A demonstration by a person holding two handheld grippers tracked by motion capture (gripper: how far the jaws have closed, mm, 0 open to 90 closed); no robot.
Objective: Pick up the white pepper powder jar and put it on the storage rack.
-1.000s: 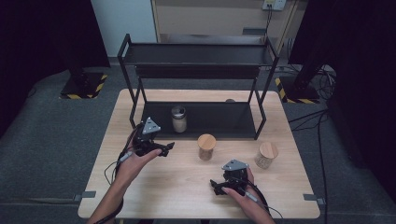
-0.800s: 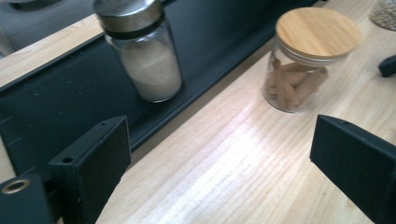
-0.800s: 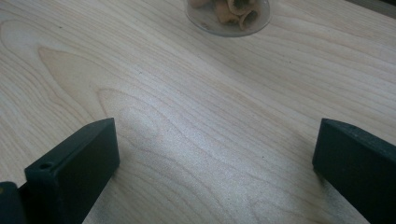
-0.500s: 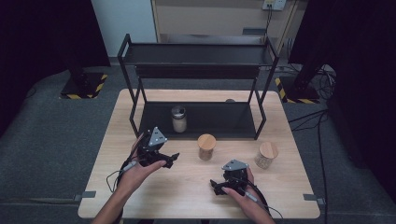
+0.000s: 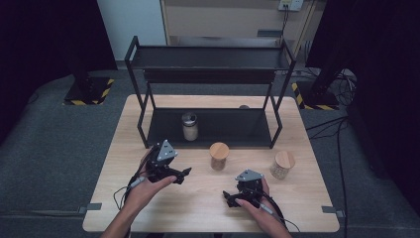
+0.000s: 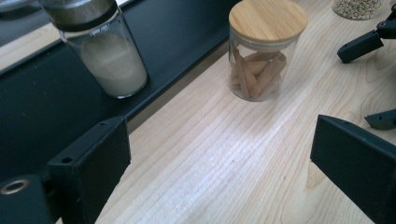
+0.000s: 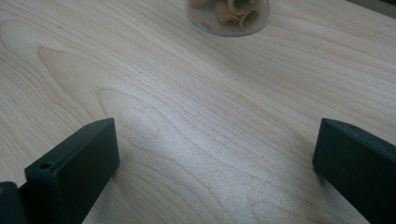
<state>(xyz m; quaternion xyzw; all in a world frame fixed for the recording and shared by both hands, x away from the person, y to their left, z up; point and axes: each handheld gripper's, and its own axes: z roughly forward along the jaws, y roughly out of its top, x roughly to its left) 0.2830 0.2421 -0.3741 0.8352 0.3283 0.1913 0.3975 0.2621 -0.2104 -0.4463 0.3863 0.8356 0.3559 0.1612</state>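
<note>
My left gripper [image 5: 182, 175] sits low over the wooden table [image 5: 198, 213], left of centre, with its jaws open and nothing between them. In the left gripper view [image 6: 219, 158] it faces a wooden-lidded jar of brown sticks [image 6: 264, 51] [image 5: 218, 155] standing on the table. A metal-lidded jar of white powder [image 6: 105, 51] [image 5: 189, 126] stands on the black rack's lower tier. My right gripper [image 5: 228, 199] rests near the front edge, open and empty [image 7: 215, 158], and the base of the stick jar [image 7: 229, 14] lies ahead of it.
The black two-tier rack [image 5: 213, 55] takes up the back half of the table. A second wooden-lidded jar [image 5: 282, 165], filled with pale grains, stands at the right. Bare wood lies between the two grippers and along the front edge.
My left gripper has moved toward the near edge and a little right, sinking closer to the table. The right gripper has stayed put. The jars have not moved.
</note>
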